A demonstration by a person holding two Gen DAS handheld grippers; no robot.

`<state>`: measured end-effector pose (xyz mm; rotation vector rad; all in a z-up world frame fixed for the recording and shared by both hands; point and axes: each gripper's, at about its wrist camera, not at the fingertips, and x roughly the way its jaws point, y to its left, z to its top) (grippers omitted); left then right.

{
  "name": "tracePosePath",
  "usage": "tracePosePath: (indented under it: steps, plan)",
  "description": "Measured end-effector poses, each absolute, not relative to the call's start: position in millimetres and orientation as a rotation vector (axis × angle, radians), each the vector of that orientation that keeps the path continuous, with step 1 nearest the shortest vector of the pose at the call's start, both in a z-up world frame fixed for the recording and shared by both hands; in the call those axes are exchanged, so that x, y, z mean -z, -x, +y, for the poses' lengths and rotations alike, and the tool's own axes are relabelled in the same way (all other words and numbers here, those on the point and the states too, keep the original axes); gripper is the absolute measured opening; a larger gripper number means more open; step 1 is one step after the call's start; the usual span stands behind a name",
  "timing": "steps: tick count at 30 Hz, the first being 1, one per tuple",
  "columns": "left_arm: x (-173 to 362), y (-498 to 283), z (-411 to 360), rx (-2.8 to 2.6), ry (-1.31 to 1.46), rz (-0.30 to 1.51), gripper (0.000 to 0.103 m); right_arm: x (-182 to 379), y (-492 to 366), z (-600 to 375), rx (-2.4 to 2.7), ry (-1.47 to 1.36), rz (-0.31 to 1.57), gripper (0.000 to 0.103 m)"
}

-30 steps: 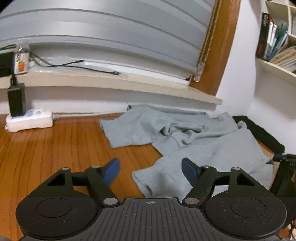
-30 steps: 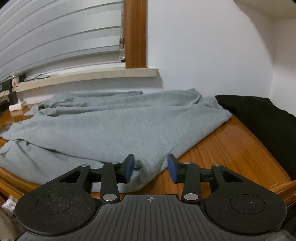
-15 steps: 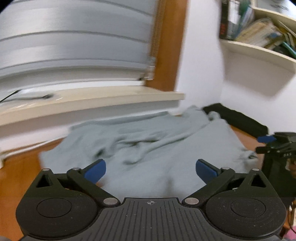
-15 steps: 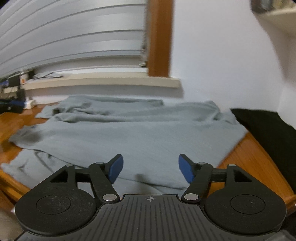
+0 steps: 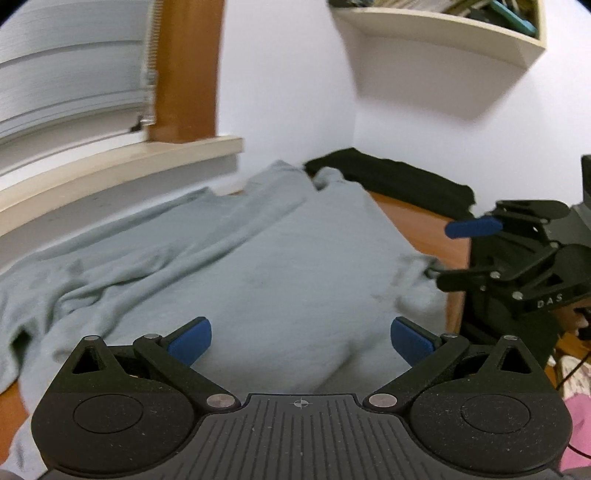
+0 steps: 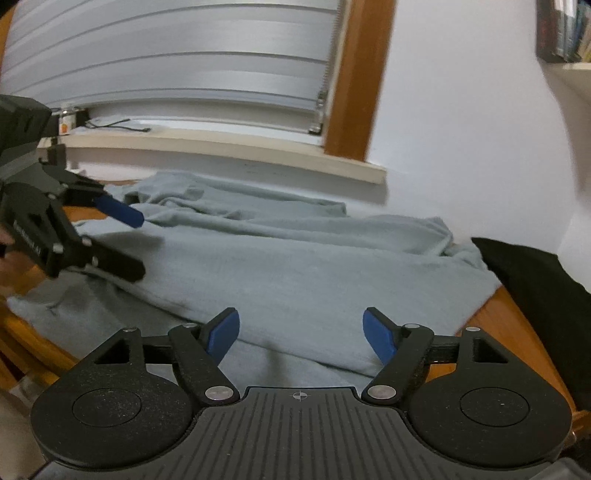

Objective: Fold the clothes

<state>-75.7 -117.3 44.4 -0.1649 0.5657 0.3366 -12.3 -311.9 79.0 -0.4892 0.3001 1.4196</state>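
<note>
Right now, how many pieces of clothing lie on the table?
2: a grey garment spread across the middle, and a black garment beside it at the wall corner. More may be hidden underneath.

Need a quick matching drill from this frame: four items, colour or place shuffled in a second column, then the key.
Items:
1. garment spread on the table
2. cloth by the corner wall
3. gripper pads
4. shelf

Matches:
A. blue
B. black
C. high on the wall, holding books
D. light grey

Pairs: 1-D, 2-B, 3-A, 4-C
</note>
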Motion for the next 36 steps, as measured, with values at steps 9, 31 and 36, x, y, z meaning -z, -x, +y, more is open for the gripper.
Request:
tracePosePath:
  steps: [9, 31, 36]
  plan:
    - [-38, 61, -126, -0.307, 0.162, 0.595, 0.103, -77, 3, -314, -1.406, 0.482, 0.308, 0.074]
    - [-48, 153, -75, -0.506, 0.223, 0.565, 0.103, -54, 55, -247, -1.578, 0.561, 0.338, 0.074]
    - [-50, 200, -48, -0.636, 0.262, 0.548, 0.103, -38, 97, -215, -1.689, 0.619, 0.338, 0.074]
